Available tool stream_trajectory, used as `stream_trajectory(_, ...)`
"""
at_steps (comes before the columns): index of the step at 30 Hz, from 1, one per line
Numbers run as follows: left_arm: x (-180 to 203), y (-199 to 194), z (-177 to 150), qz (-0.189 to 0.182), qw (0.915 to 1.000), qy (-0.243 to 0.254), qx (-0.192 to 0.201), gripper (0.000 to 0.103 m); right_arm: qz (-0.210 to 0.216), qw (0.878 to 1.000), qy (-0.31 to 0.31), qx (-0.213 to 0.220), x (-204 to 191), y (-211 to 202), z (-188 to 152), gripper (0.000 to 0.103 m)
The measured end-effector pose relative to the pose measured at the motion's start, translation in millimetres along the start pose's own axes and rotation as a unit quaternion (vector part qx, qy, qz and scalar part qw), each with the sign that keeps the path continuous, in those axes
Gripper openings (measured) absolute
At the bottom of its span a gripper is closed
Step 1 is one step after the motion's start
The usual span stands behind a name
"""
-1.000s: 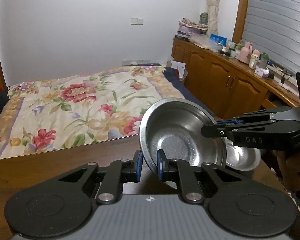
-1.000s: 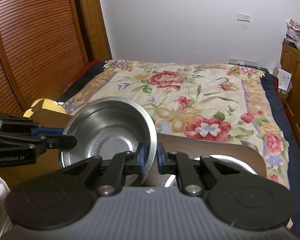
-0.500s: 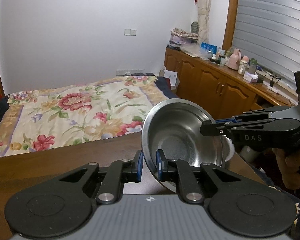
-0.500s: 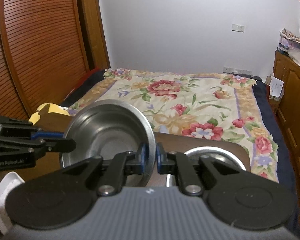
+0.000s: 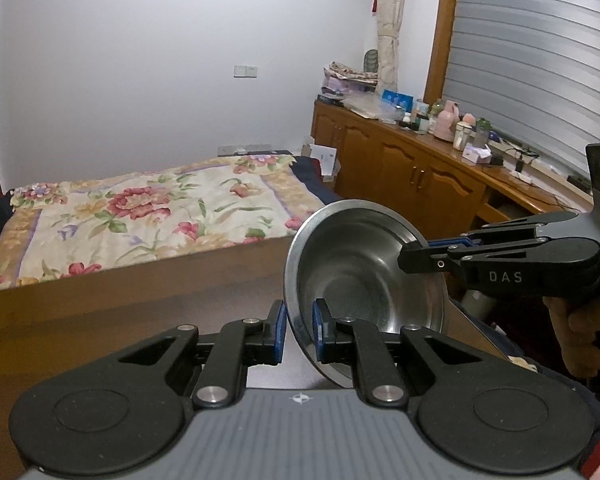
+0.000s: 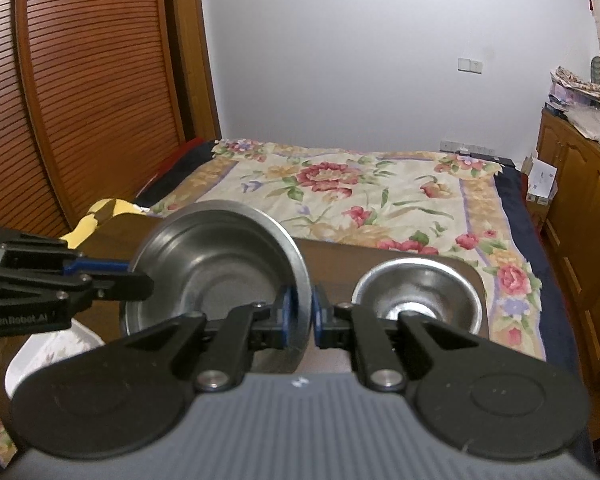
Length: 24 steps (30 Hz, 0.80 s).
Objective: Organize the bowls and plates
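- A round steel bowl (image 5: 364,276) of dull brushed metal, with a flat flared rim and a smooth, shallow, curved wall, hangs tilted on edge above the table, its hollow facing the cameras
- The left gripper (image 5: 299,330) has its two blue-padded black fingers drawn close on the bowl's lower left rim, the thin metal lip sitting between the pads
- The right gripper (image 6: 299,314) is likewise narrowed onto the opposite rim, blue pads pressed either side of the lip; in the left wrist view it reaches in from the right, matte black with angular linkages, and a hand (image 5: 580,336) shows beneath it
- So the bowl is pinched at two sides of its rim, one gripper on each
- A second steel bowl (image 6: 418,300), also round and shiny with a flat circular base, sits upright on the brown wooden table (image 6: 340,256) to the right of the held bowl, near the table's rounded corner
- A white container (image 6: 56,350) with a faint flowered pattern lies low at the left, below the left gripper
- Beyond the table lies a bed under a soft flowered quilt (image 6: 356,196) in cream, red and green
- A slatted wooden door (image 6: 80,80) stands at the left, and panelled wooden cabinets (image 5: 412,176) with a cluttered top run along the right wall
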State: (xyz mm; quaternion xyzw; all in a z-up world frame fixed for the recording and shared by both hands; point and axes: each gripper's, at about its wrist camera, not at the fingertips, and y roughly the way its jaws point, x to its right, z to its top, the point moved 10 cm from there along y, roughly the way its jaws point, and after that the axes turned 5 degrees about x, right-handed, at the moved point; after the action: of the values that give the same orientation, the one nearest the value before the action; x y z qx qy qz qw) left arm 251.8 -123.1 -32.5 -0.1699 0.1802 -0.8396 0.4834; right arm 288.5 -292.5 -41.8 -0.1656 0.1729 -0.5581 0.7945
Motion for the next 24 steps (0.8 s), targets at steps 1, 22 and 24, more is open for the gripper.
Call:
stream_trajectory(1, 2.3, -2.8, -2.5, -0.002, 1.0, -0.002, -0.001, 0.015, -0.001, 1.0, 0.0, -0.001, -1.5, -3.7, -2.7, 0.013)
stream_trajectory(22, 16.9, -53.9, -51.2, -0.014, 0.9998, -0.014, -0.008, 0.015, 0.027, 1.0, -0.002, -0.017, -36.4, -44.1, -57.3, 0.013)
stream_trajectory(24, 18.4, -52.5, -55.4, -0.012, 0.9998, -0.006, -0.012, 0.015, 0.027, 0.999, -0.003, -0.019, -37.9, -45.7, -62.6, 0.013)
